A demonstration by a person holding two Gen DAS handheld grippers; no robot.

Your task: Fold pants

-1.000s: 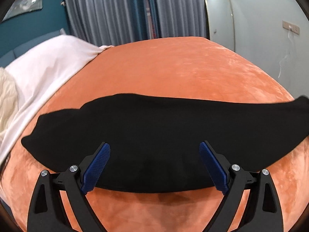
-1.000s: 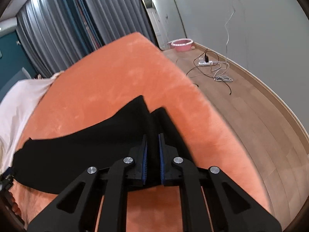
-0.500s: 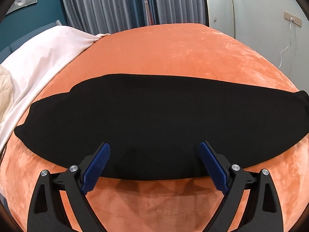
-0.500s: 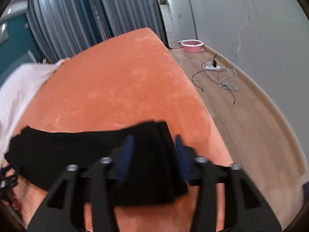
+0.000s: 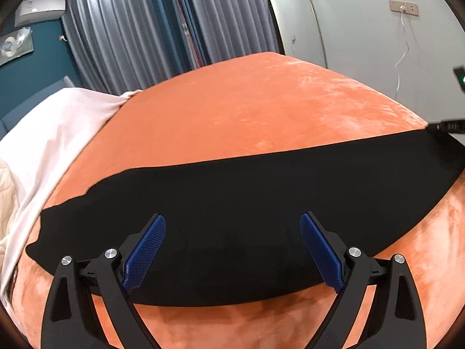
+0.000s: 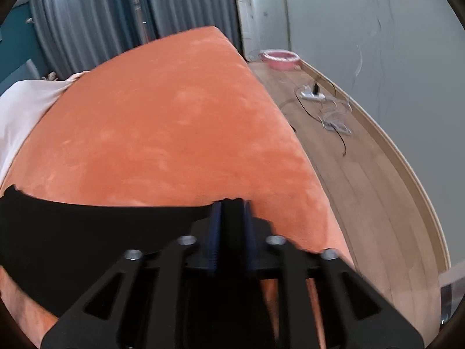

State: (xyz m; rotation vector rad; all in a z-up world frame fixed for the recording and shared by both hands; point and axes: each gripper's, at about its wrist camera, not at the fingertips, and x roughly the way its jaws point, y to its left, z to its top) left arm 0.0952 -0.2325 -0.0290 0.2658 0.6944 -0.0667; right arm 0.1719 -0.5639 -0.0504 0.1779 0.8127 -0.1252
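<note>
Between the narrowed right tongs (image 6: 231, 226), whose jaws had just been closing, an end of the black pants (image 5: 247, 203) was pinched. The left tongs (image 5: 232, 250) were held wide over the pants, spread across the orange bed (image 5: 247, 110).

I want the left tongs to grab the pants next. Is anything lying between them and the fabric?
Nothing visible. The left tongs hang wide open right over the black pants, which lie flat on the orange bed cover with nothing on top.
</note>
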